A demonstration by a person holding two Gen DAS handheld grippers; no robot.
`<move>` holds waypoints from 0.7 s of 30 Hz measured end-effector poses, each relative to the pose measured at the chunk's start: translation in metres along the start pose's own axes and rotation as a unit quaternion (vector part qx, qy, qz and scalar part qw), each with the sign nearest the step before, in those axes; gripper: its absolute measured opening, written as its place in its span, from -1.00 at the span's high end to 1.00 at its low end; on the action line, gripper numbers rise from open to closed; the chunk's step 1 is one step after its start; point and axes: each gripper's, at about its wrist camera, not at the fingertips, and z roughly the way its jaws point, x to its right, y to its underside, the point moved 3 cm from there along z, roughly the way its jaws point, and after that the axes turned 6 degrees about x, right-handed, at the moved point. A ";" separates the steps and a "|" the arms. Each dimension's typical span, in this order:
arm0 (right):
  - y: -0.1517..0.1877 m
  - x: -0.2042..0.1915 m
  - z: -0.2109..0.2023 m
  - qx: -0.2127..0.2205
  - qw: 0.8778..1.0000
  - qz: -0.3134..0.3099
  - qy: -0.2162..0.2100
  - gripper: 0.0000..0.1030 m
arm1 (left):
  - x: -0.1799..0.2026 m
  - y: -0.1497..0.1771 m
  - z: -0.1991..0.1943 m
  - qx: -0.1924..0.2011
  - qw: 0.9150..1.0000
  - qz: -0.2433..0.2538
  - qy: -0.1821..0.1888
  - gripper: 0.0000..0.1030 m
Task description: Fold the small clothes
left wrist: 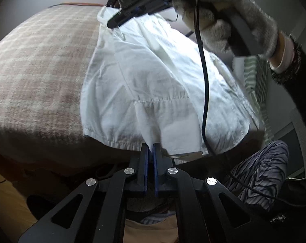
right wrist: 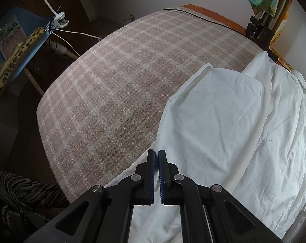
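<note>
At the bottom centre of the left wrist view, the left gripper has its jaws pressed together on the near hem of a white garment, pinching a fold of the cloth between the blue pads. From there the garment stretches up through the middle of the frame over a pink-and-cream checked blanket. Near the top centre, the right gripper bites the far edge of the same cloth, held by a hand in a grey glove, with a black cable hanging down across the fabric. A zebra-striped trouser leg shows at lower right.

Seen from the right wrist, the right gripper sits at bottom centre, jaws closed on the garment's left edge. The white garment fills the right half of the frame, creased and layered, while the checked blanket covers the middle and left. A clip lamp stands at upper left.
</note>
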 end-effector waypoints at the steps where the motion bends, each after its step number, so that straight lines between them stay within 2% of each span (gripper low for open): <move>1: -0.001 0.001 0.000 0.002 1.000 0.002 -0.002 0.98 | -0.001 -0.001 -0.004 0.004 1.000 0.002 -0.001 0.96; 10: -0.015 0.007 -0.008 0.040 0.998 0.035 -0.025 1.00 | -0.013 -0.015 -0.036 0.062 0.997 0.007 -0.038 0.97; 13: -0.022 0.006 -0.002 0.051 0.997 0.046 -0.033 1.00 | -0.020 -0.014 -0.035 0.057 0.997 0.001 -0.050 0.97; 17: -0.021 0.006 0.015 0.042 0.998 0.039 -0.016 0.97 | -0.022 -0.009 -0.031 0.046 0.997 0.004 -0.057 0.97; 19: -0.017 0.011 0.013 0.039 0.997 0.049 -0.032 0.92 | -0.019 -0.007 -0.032 0.047 0.997 0.010 -0.059 0.97; 21: -0.010 0.020 0.006 0.044 0.997 0.054 -0.035 0.33 | -0.021 -0.005 -0.032 0.043 0.997 0.011 -0.060 0.97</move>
